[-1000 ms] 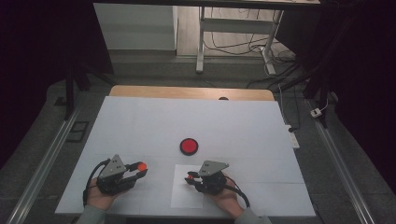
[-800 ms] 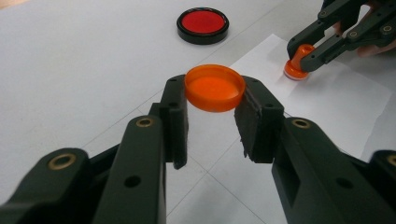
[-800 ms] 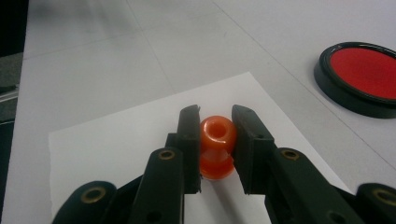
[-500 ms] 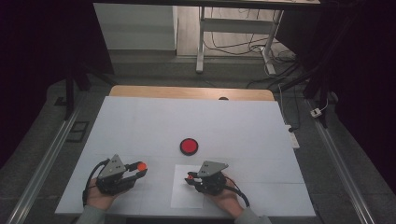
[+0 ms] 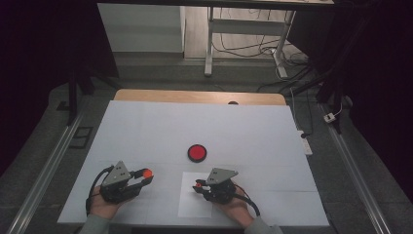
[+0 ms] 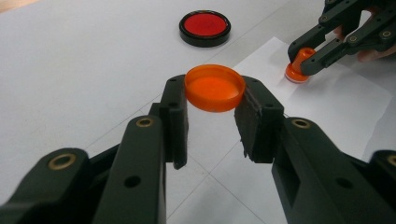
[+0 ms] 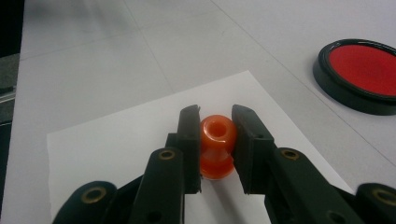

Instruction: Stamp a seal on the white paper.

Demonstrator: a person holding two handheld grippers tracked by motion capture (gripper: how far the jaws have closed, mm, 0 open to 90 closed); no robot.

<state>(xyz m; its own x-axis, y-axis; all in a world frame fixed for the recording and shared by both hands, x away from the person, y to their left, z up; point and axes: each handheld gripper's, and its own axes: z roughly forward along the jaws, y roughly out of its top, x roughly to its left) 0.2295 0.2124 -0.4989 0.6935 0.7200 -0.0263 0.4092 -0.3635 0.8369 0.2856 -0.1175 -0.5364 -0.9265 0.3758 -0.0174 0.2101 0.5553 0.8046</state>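
1. Left hand-held gripper [image 6: 212,114] pinches the orange cap [image 6: 215,87] above the surface [image 5: 146,131]; its edge-only hold could slip.
2. Right hand-held gripper [image 7: 215,122] clamps the orange stamp [image 7: 217,145] on the paper sheet [image 7: 116,140]; tilting risks smudging.

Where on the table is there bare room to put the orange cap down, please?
The white table is bare from the red-and-black disc back to the far wooden edge, and along both sides. It is crowded near the front: the left claw grips the orange cap, and the right claw presses the orange stamp on the paper sheet.
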